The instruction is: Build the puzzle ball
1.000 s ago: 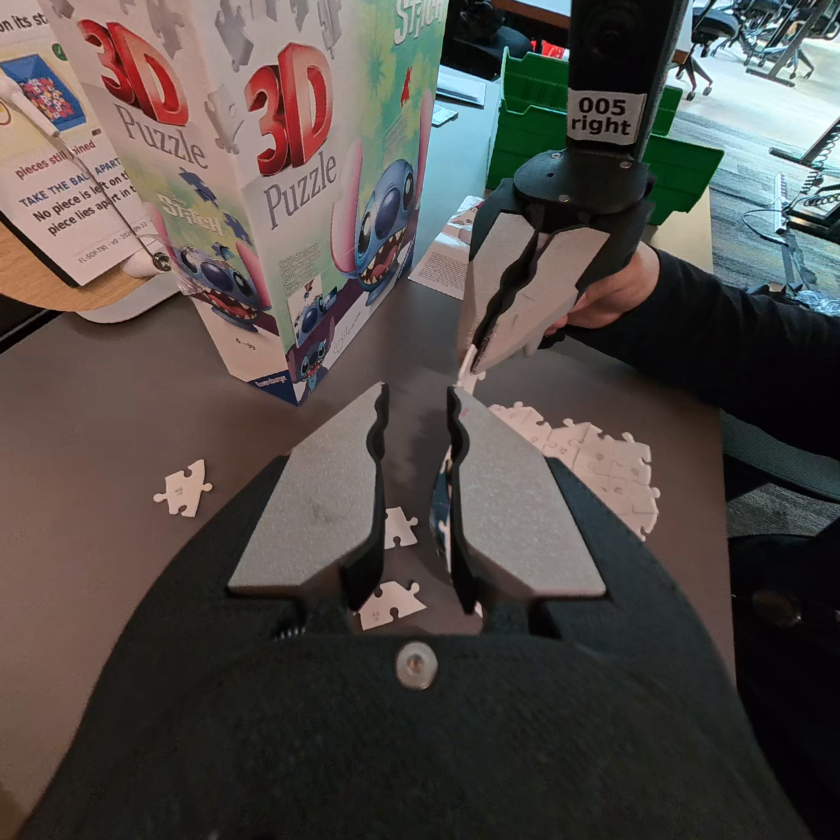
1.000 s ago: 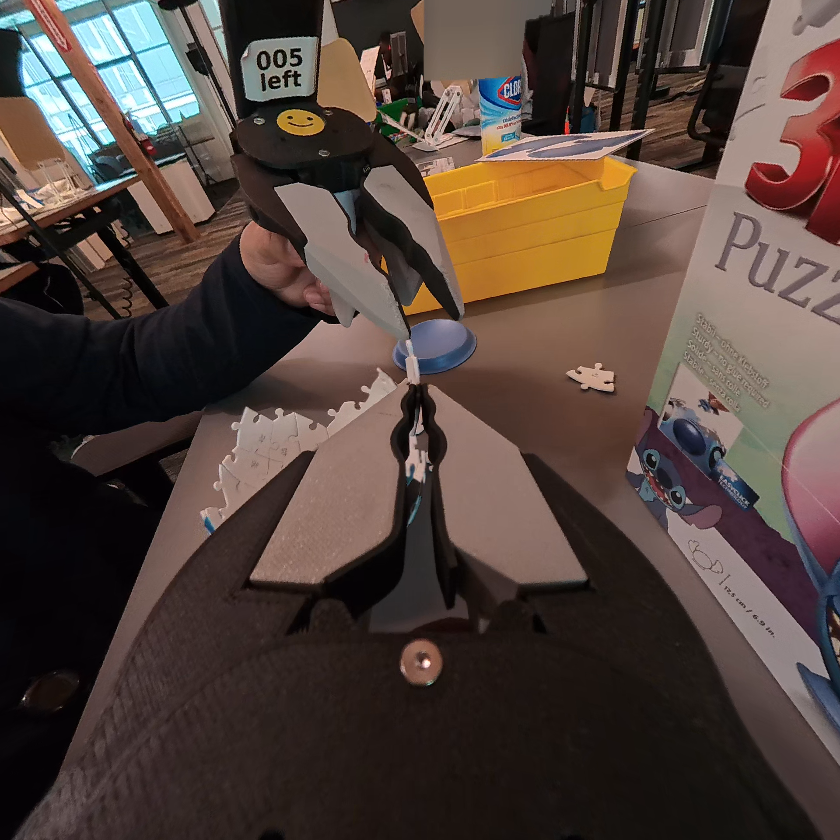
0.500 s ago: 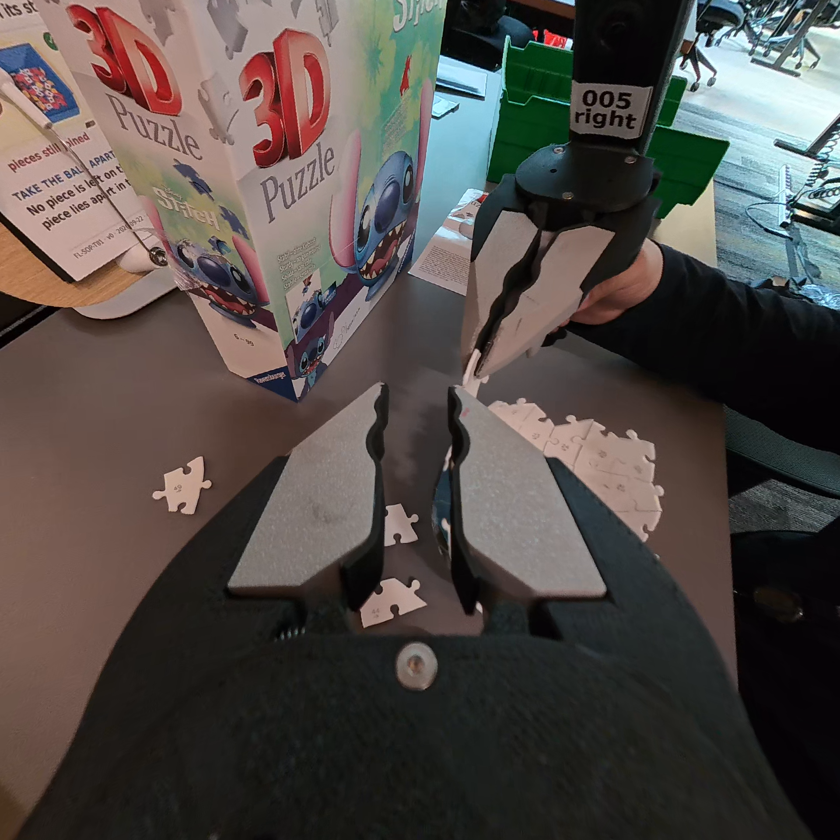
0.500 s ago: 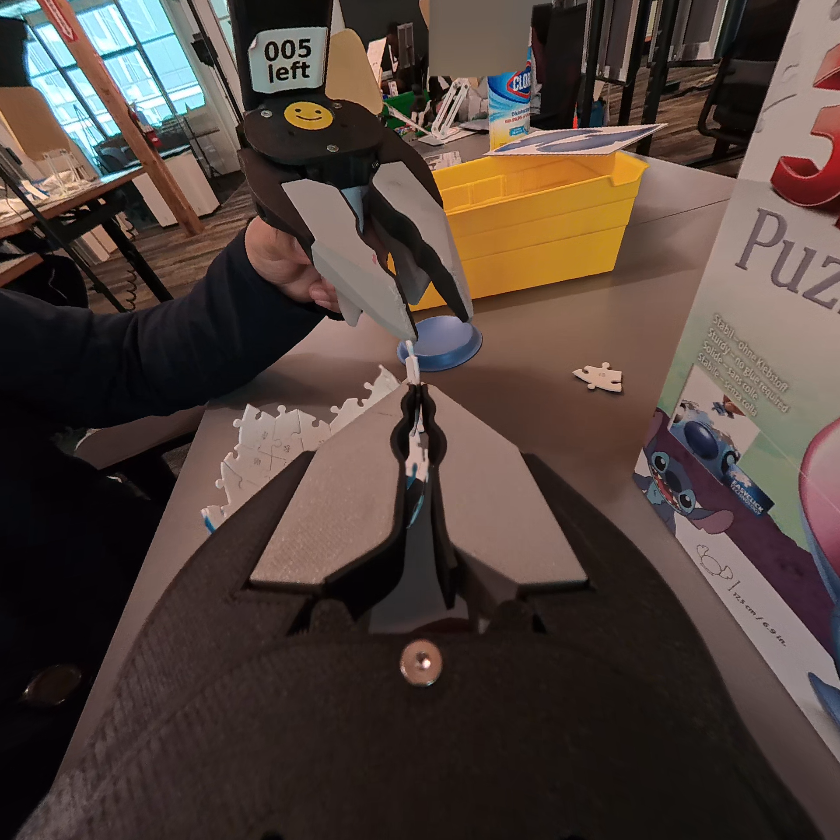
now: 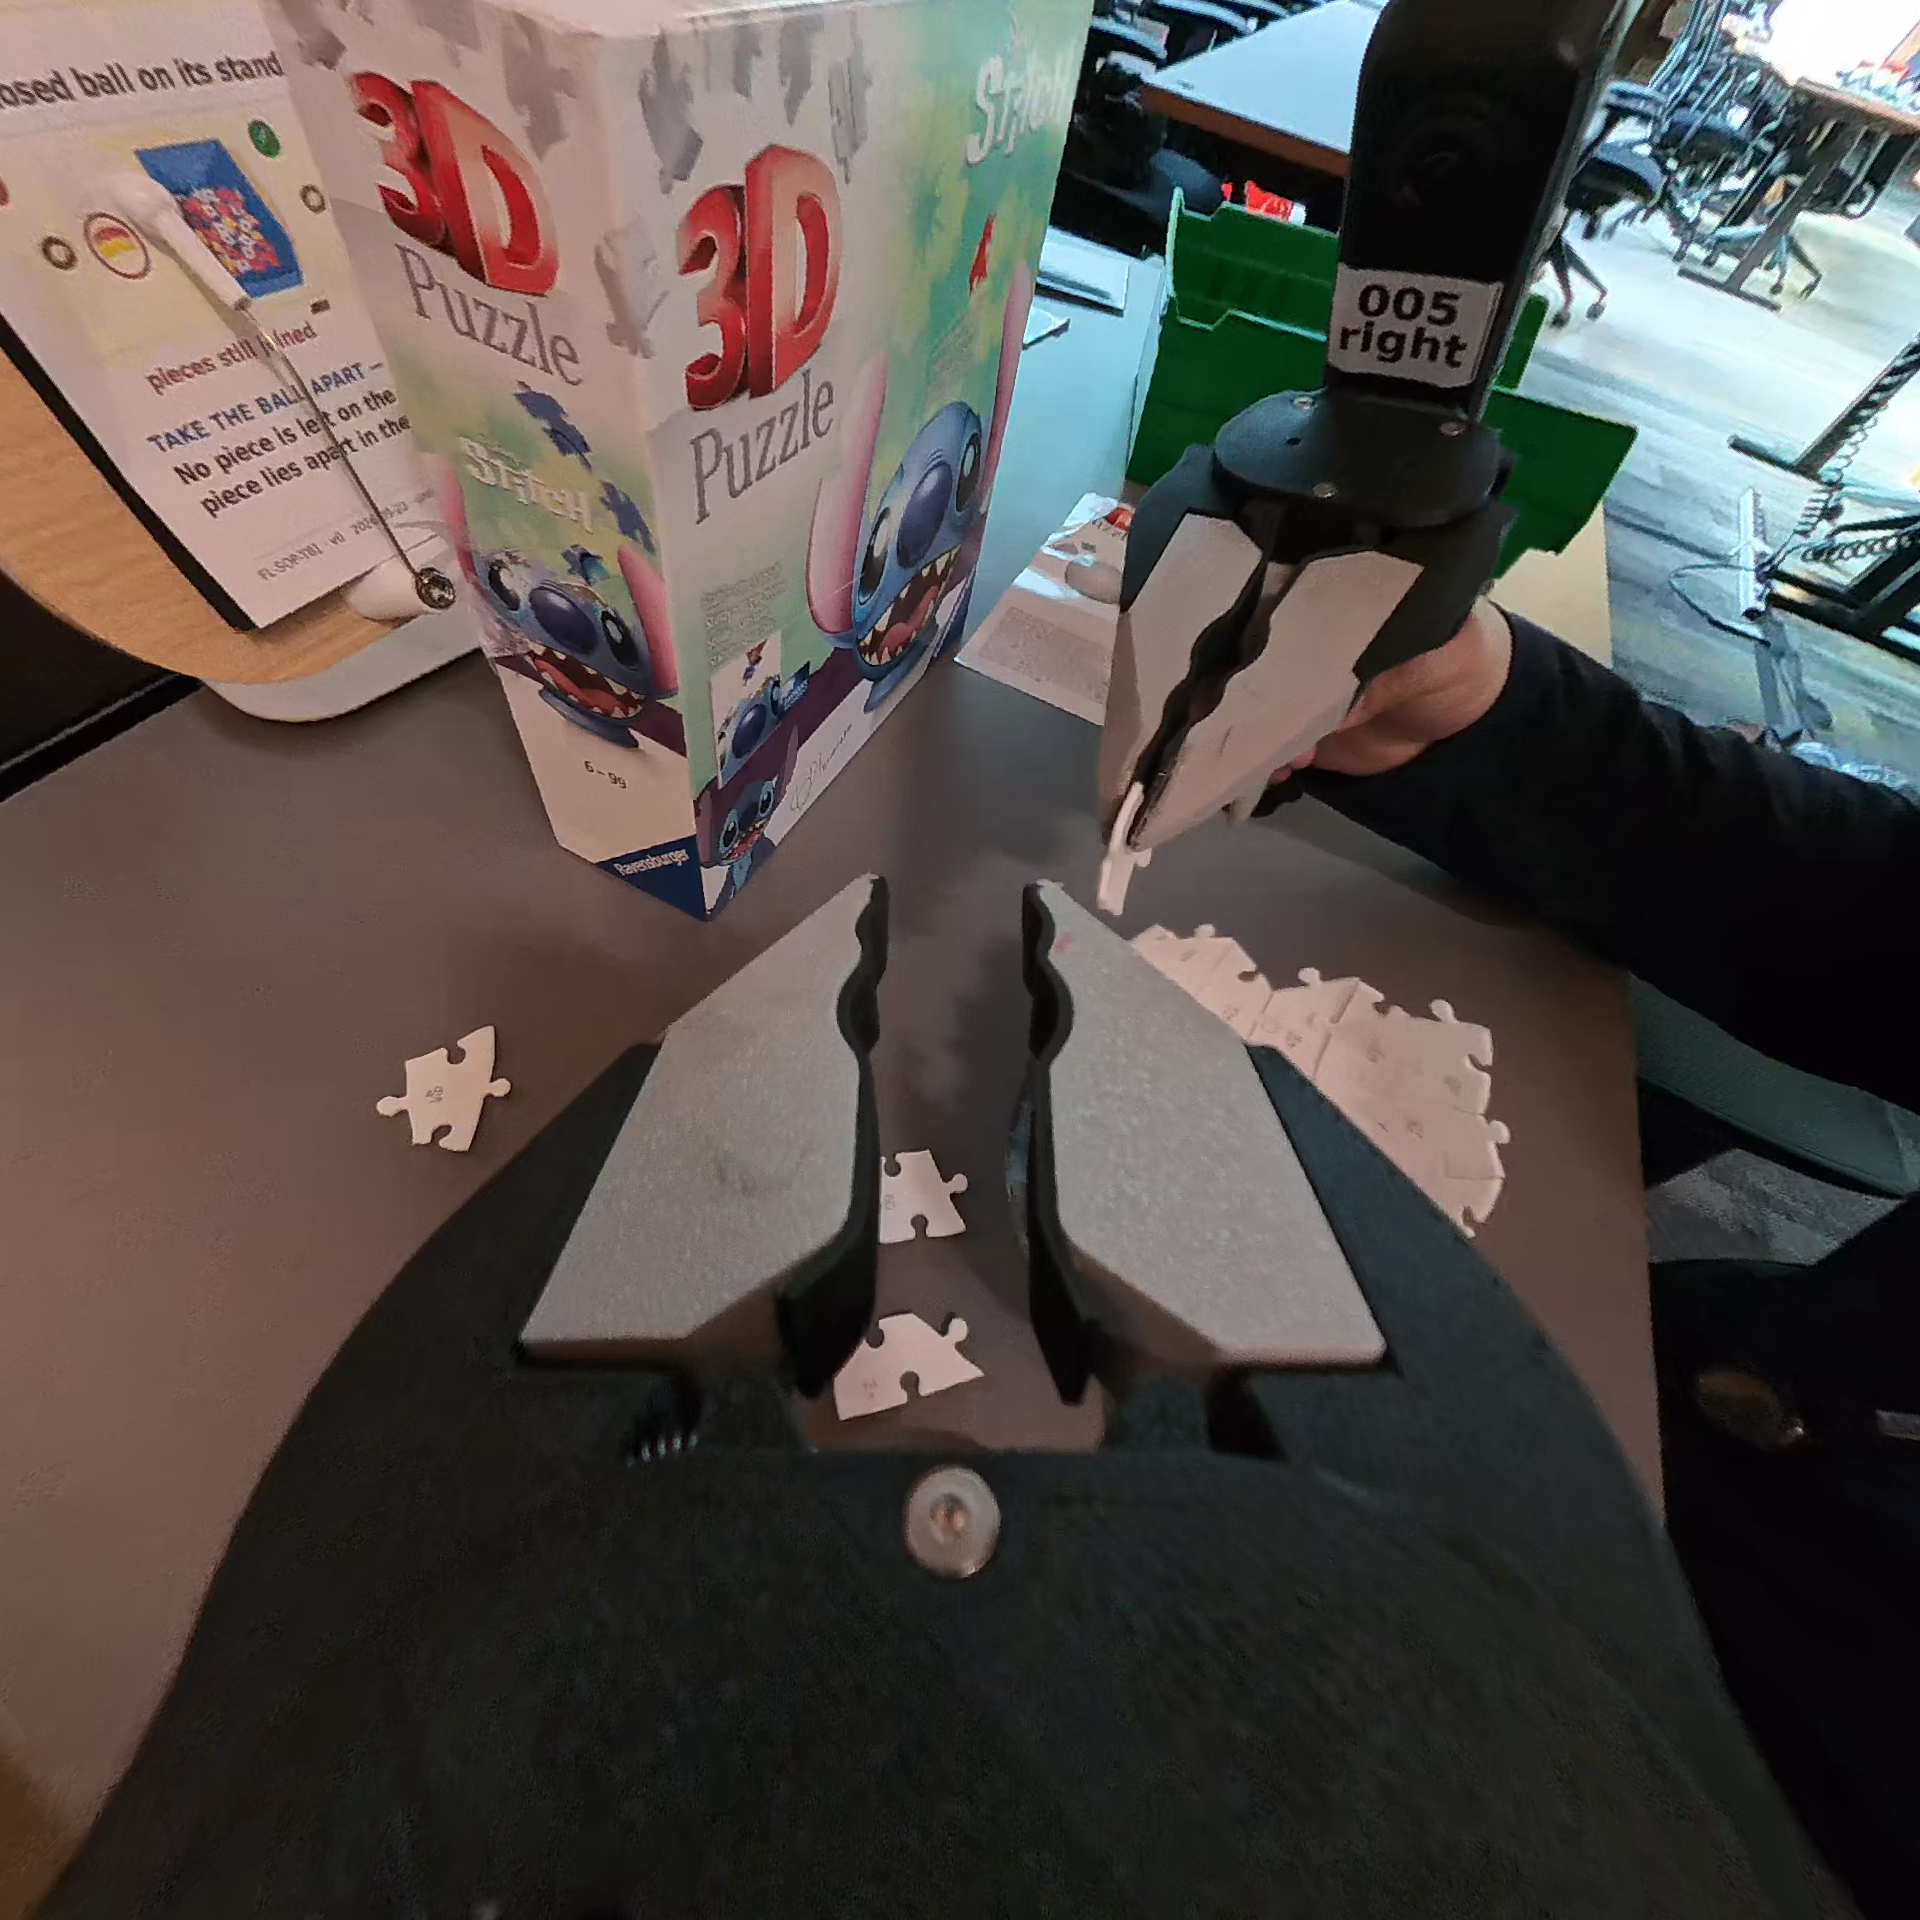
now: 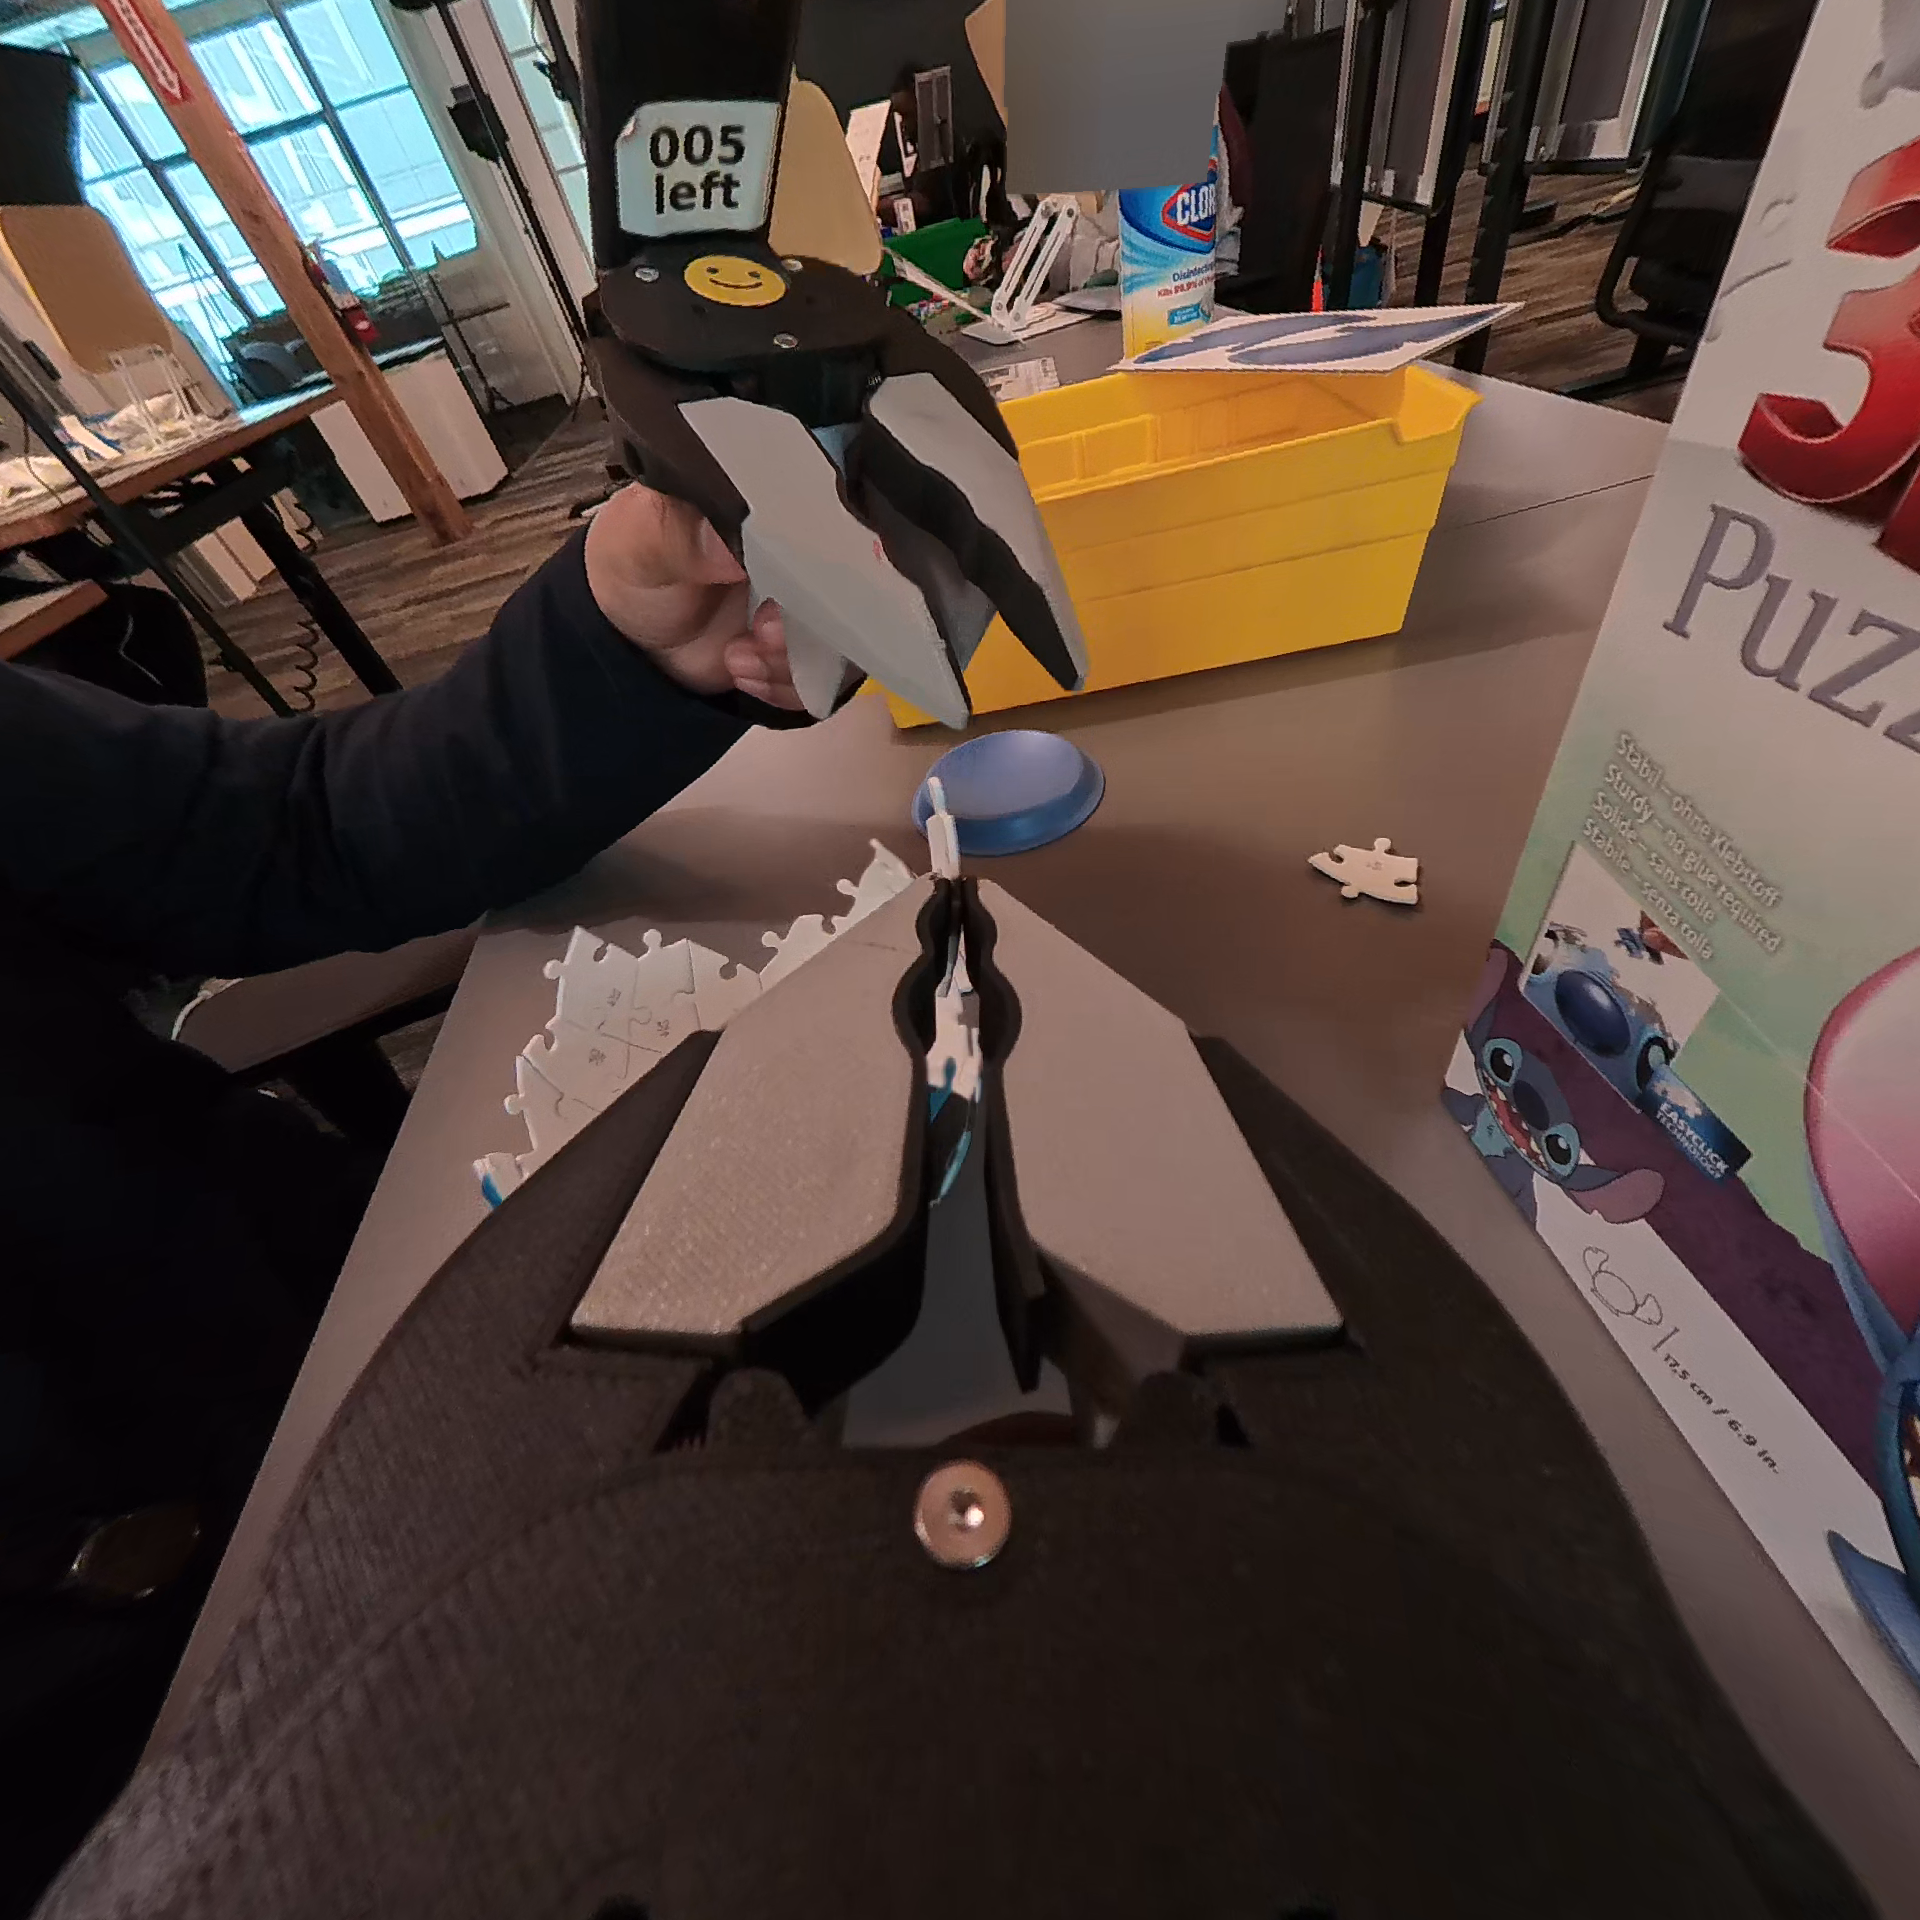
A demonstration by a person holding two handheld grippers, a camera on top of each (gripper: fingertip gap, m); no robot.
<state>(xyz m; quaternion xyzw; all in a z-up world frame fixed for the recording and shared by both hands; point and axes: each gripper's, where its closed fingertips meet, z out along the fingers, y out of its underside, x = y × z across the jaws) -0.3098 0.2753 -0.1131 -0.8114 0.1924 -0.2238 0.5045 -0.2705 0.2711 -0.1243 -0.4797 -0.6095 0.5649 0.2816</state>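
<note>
My right gripper (image 6: 951,885) is shut on a white puzzle piece (image 6: 942,831), held edge-on with its tip sticking out past the fingertips. It also shows in the left wrist view (image 5: 1138,821), with the piece (image 5: 1117,868) above the table. My left gripper (image 5: 956,894) is open and empty; in the right wrist view (image 6: 1008,696) it hovers above and behind the held piece, apart from it. A joined puzzle section (image 5: 1361,1060), white side up, lies on the table below the right gripper (image 6: 623,1013). The blue round stand (image 6: 1008,795) sits behind it.
The tall puzzle box (image 5: 727,468) stands at the back (image 6: 1714,935). Loose white pieces lie on the grey table (image 5: 442,1086), (image 5: 920,1195), (image 5: 904,1377), (image 6: 1366,871). A yellow bin (image 6: 1226,520) is behind the stand; a green bin (image 5: 1226,343) is behind the right gripper. There is about 5 cm between the tips of the two grippers.
My left gripper has lifted up and back; its fingertip was at the tip of the held piece and is now apart. The right gripper keeps its hold.
</note>
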